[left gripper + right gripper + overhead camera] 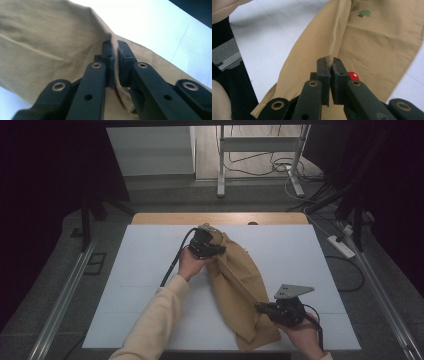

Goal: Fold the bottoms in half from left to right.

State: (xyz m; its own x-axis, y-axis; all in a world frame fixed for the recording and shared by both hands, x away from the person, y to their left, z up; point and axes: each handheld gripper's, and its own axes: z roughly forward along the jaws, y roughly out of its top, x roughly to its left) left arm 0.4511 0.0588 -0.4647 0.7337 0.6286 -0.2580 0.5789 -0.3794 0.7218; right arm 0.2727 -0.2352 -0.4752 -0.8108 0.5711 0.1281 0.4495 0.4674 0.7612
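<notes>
A tan cloth garment (237, 280) lies diagonally on the white tabletop (145, 280), from the far middle to the near edge. My left gripper (219, 249) is at its far end, jaws shut on a pinched fold of the cloth (50, 37); the left gripper (114, 46) shows fabric squeezed between its pads. My right gripper (260, 308) is at the near end, shut on a raised ridge of the same cloth (374, 45), as the right gripper (331, 62) shows. A small green tree print (364, 13) and a red print (353, 75) mark the fabric.
A wooden strip (220, 218) borders the table's far edge. Beyond it stand a metal frame (260, 145) and floor cables. A power strip (341, 246) lies on the floor at the right. Metal rails (60, 305) run along both sides. Bare white surface lies left of the garment.
</notes>
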